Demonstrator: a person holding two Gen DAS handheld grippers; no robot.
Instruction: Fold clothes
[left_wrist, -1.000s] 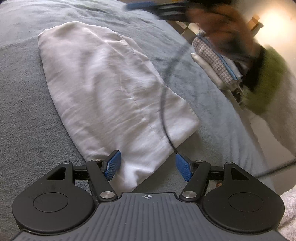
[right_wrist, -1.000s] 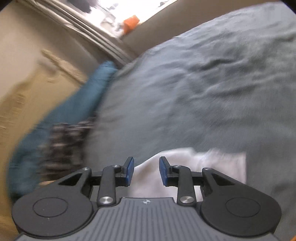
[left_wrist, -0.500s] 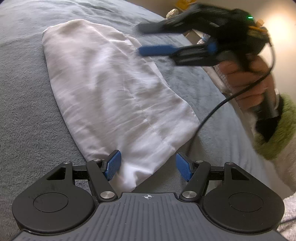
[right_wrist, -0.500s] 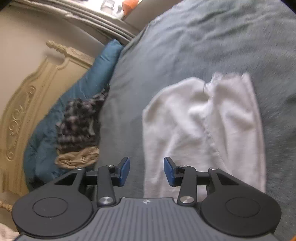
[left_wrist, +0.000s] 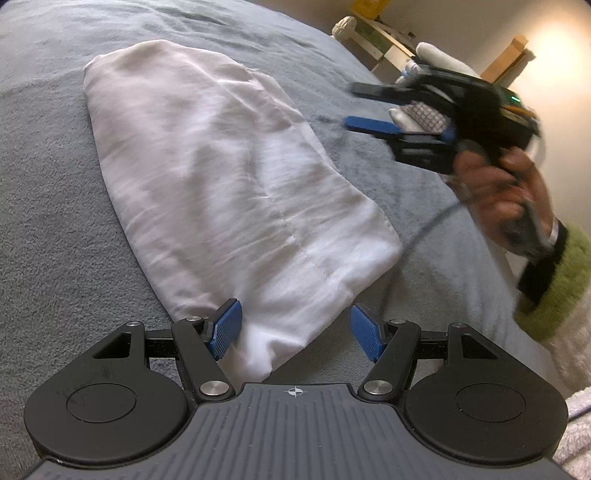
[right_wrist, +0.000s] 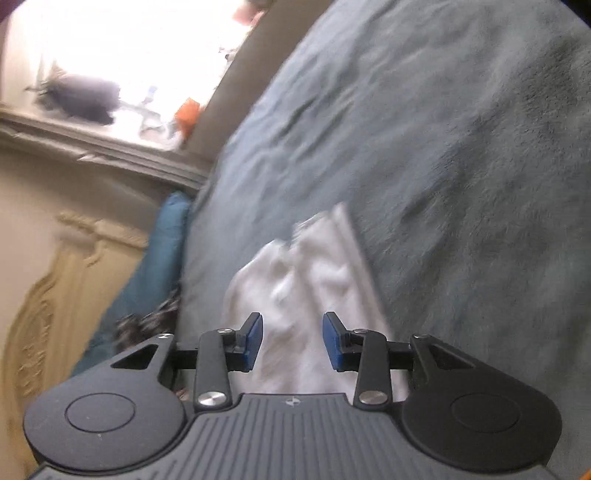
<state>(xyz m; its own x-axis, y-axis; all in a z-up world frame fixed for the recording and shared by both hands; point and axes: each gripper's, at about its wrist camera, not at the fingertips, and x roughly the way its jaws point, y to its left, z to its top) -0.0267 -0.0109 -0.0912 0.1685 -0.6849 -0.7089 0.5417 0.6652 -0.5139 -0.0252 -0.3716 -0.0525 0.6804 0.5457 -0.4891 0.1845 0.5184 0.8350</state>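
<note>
A white garment (left_wrist: 229, 192) lies flat on the grey bed cover (left_wrist: 48, 221), folded into a long strip. My left gripper (left_wrist: 295, 334) stands open over its near end, a blue pad on either side of the cloth and neither pressing on it. A hand (left_wrist: 506, 199) holds my right gripper (left_wrist: 351, 106) in the air to the right of the garment, its jaws closing with nothing between them. In the blurred right wrist view, the right gripper (right_wrist: 291, 339) points over the white garment (right_wrist: 314, 295), which lies below and beyond its pads.
A stack of folded clothes (left_wrist: 424, 114) sits past the bed's right edge. A green-cuffed sleeve (left_wrist: 554, 288) and a cable trail from the right hand. A teal pillow (right_wrist: 155, 258), a checked cloth (right_wrist: 147, 325) and a carved headboard (right_wrist: 55, 295) lie to the left.
The right gripper has swung down and to the right, from above the garment's far part to beside its right edge, and has rolled. The left gripper and the garment have stayed put.
</note>
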